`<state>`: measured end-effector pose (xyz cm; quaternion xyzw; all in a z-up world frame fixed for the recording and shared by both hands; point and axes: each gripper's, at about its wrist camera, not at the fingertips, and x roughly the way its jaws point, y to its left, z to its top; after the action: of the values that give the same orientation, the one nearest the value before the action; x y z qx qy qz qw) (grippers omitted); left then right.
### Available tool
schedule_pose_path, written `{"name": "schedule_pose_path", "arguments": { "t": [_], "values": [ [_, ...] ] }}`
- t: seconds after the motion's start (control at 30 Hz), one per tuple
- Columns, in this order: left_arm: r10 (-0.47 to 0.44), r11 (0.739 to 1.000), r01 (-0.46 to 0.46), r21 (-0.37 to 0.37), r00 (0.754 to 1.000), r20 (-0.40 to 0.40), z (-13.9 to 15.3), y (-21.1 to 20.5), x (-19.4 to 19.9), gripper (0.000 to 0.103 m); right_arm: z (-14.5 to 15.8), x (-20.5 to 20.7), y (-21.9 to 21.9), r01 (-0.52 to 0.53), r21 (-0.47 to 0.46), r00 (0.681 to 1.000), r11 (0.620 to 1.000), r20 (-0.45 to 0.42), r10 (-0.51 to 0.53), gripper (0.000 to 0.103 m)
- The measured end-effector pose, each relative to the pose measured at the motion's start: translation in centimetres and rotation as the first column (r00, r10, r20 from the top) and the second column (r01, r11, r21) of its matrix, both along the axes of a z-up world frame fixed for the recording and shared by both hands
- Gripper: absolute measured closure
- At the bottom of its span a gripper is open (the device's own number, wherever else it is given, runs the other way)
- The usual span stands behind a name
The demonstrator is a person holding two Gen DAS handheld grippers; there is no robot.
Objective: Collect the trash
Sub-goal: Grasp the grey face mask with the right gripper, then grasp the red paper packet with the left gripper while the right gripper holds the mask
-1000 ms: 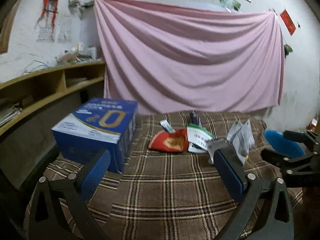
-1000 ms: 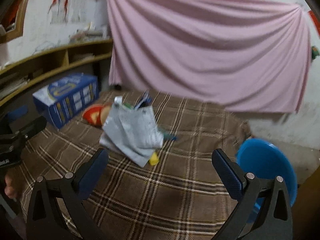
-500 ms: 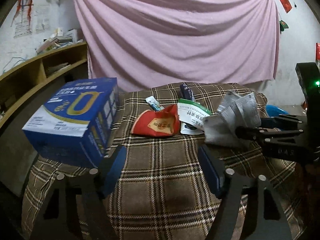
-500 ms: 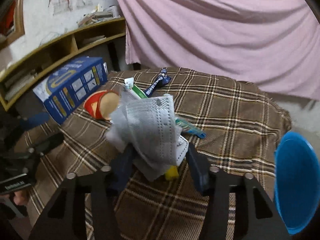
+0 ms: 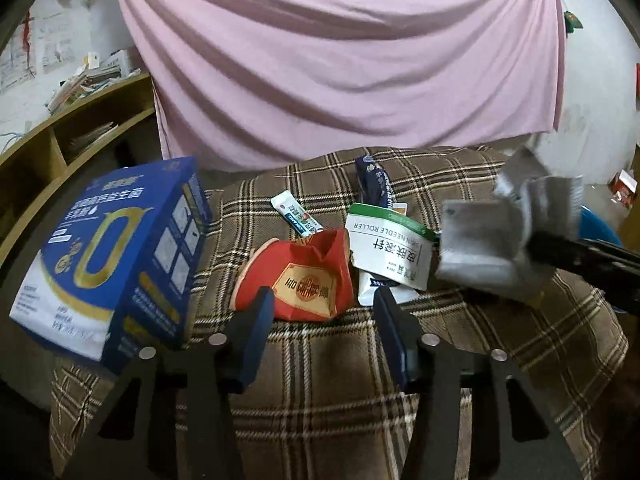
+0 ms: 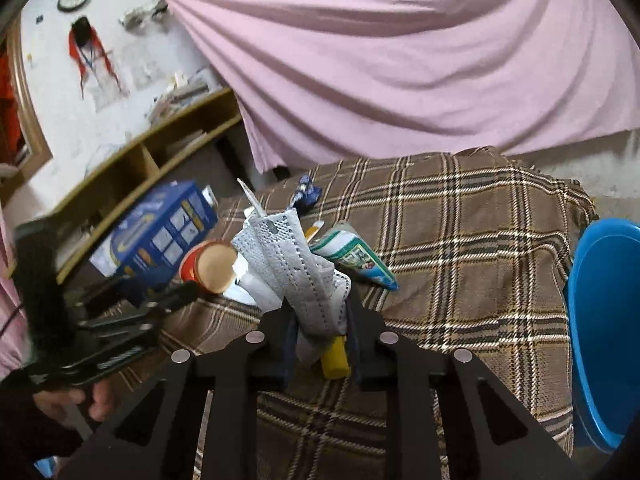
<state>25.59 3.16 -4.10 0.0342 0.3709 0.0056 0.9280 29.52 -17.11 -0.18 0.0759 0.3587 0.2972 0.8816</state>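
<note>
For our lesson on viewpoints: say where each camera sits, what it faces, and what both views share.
Left wrist: on the left tool, facing the crushed red paper cup on the plaid cloth; own fingers show.
Right wrist: on the right tool, shut on the grey face mask; left tool, hand show.
Shared: cup, mask, blue box, pink sheet.

Box (image 5: 116,260) sits far left on the blanket (image 5: 320,380), cup (image 5: 304,280) w/ sachet (image 5: 296,216) behind at centre, pouch (image 5: 390,248) just right of cup, mask (image 5: 492,248) further right, basin (image 6: 604,328) off the blanket's right edge.
</note>
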Motion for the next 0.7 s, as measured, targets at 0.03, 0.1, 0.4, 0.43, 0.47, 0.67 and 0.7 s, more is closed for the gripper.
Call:
{"name": "schedule_pose_path", "arguments": {
  "t": [0.03, 0.1, 0.4, 0.43, 0.47, 0.67, 0.7],
  "values": [
    [0.001, 1.0, -0.001, -0.005, 1.0, -0.007, -0.1, 0.0, 0.3, 0.061, -0.1, 0.1, -0.1, 0.005, 0.007, 1.0, 1.0, 0.006, -0.005, 0.084],
    [0.011, 1.0, -0.012, -0.014, 1.0, -0.023, -0.4, 0.1, 1.0, 0.071, 0.1, 0.0, -0.3, 0.013, 0.026, 1.0, 1.0, 0.021, -0.014, 0.084],
    [0.033, 0.997, -0.035, -0.063, 0.999, -0.019, -0.1, 0.7, 0.5, 0.093, 1.2, -1.2, -1.2, 0.049, 0.094, 0.992, 0.994, 0.112, -0.059, 0.086],
    [0.038, 0.997, -0.038, -0.063, 0.999, -0.006, 0.1, 0.6, 0.0, 0.093, 1.3, -1.3, -1.2, 0.05, 0.096, 0.991, 0.994, 0.121, -0.061, 0.086],
    [0.044, 0.997, -0.043, -0.063, 0.999, 0.01, 0.4, 0.5, -0.6, 0.093, 1.4, -1.6, -1.3, 0.052, 0.101, 0.989, 0.994, 0.135, -0.065, 0.086],
    [0.041, 0.994, -0.029, -0.103, 0.992, 0.118, 2.6, -1.4, -4.0, 0.094, 3.2, -4.5, -2.4, 0.058, 0.127, 0.954, 0.99, 0.285, -0.093, 0.086],
    [0.04, 0.994, -0.027, -0.102, 0.99, 0.132, 2.9, -1.9, -4.3, 0.094, 3.6, -5.1, -2.7, 0.06, 0.133, 0.945, 0.989, 0.313, -0.099, 0.086]
  ]
}}
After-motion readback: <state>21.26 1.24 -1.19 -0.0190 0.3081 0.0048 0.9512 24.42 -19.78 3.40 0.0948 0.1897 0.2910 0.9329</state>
